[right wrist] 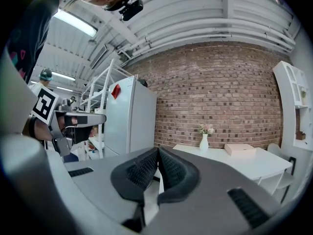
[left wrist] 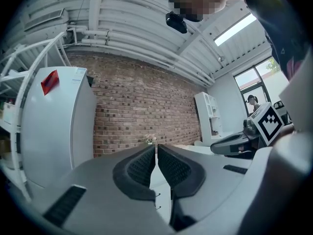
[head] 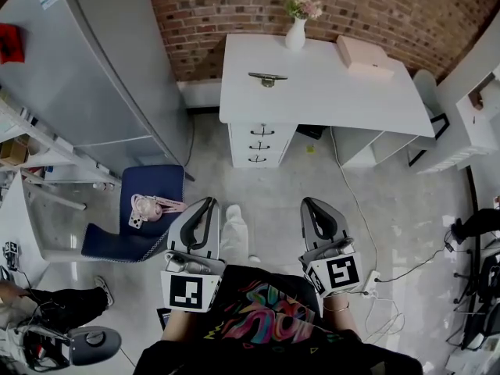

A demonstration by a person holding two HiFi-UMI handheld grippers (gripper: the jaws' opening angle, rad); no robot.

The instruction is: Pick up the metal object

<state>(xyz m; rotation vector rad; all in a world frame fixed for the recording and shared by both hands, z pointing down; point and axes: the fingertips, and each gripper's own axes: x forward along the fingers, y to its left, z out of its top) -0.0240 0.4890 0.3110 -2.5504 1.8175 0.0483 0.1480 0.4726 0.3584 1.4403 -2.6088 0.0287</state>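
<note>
The metal object (head: 268,78) is a small brass-coloured piece lying on the white desk (head: 328,92) near its left front edge, far ahead of both grippers. My left gripper (head: 209,203) and right gripper (head: 308,203) are held side by side close to the person's body, over the floor and well short of the desk. Each one is shut with nothing between its pads (left wrist: 146,165) (right wrist: 172,169). In the right gripper view the desk (right wrist: 244,163) lies ahead to the right; the metal object does not show there.
A white vase with flowers (head: 296,30) and a pink box (head: 364,56) stand at the desk's back. Drawers (head: 261,142) sit under its left side. A grey fridge (head: 101,76) stands left, a blue chair (head: 137,225) beside it. Cables (head: 375,280) trail on the floor at right.
</note>
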